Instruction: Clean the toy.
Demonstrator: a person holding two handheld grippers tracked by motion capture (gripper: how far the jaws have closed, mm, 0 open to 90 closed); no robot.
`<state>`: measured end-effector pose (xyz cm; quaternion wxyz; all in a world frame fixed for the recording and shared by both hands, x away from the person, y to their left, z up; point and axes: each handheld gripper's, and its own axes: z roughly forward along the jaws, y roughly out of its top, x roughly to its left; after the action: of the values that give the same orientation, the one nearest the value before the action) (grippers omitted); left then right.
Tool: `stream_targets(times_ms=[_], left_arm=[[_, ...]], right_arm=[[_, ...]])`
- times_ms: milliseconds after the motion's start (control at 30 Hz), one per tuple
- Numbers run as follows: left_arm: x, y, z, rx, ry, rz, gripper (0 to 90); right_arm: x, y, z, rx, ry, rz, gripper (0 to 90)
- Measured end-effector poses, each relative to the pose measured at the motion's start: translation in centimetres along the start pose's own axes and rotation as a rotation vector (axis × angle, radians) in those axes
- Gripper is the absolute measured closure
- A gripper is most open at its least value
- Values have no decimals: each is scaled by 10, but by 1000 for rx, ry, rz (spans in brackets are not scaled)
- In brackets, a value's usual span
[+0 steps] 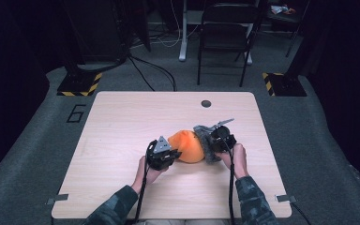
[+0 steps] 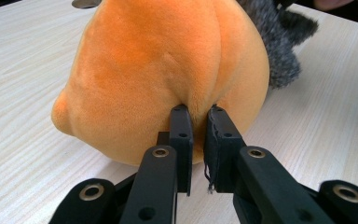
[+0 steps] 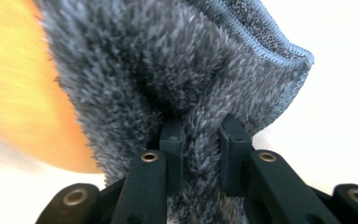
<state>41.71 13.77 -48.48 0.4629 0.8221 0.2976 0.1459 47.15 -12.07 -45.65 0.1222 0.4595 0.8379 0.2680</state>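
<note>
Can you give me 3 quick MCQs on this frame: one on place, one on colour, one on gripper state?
1. Where does the grey cloth lie against the plush toy in the high view?
A. On its right side
B. On its left side
C. At the far table edge

2. What colour is the plush toy?
A. Green
B. Orange
C. White

3. What is the left gripper doing?
A. Standing wide open above the table
B. Lying on the floor
C. Pinching a fold of the plush toy

Key: 1 A, the cloth sits at the toy's right, by the right gripper, which is shut on it. 2 B, it reads orange in both the high view and the left gripper view. 3 C, the jaws nip a plush fold.
</note>
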Motion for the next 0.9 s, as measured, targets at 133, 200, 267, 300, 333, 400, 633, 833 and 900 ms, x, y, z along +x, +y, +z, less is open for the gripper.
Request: stream_targets(times_ms=[133, 200, 267, 300, 333, 400, 633, 833, 900], left_arm=[[0, 0, 0, -7, 9, -1, 820], [0, 0, 0, -7, 9, -1, 820], [0, 0, 0, -6, 10, 0, 820], [0, 0, 0, -4, 9, -2, 820], [1, -1, 0, -6, 10, -4, 820], [1, -1, 0, -3, 8, -7, 820], [1, -1, 0, -2, 8, -4, 820], [1, -1, 0, -4, 11, -6, 819], [1, -1, 0, -5, 12, -6, 817]], right_arm=[[-9, -9, 15, 46, -8, 25, 753], [-11, -10, 19, 58, -7, 32, 753], [-11, -10, 18, 57, -6, 36, 753], [-12, -9, 16, 56, -8, 27, 753], [-12, -8, 15, 53, -6, 31, 754], [-12, -7, 10, 41, -11, 32, 754], [-7, 7, -23, -58, -4, 7, 753], [14, 20, -46, -123, 47, -51, 754], [22, 23, -48, -113, 65, -82, 754]])
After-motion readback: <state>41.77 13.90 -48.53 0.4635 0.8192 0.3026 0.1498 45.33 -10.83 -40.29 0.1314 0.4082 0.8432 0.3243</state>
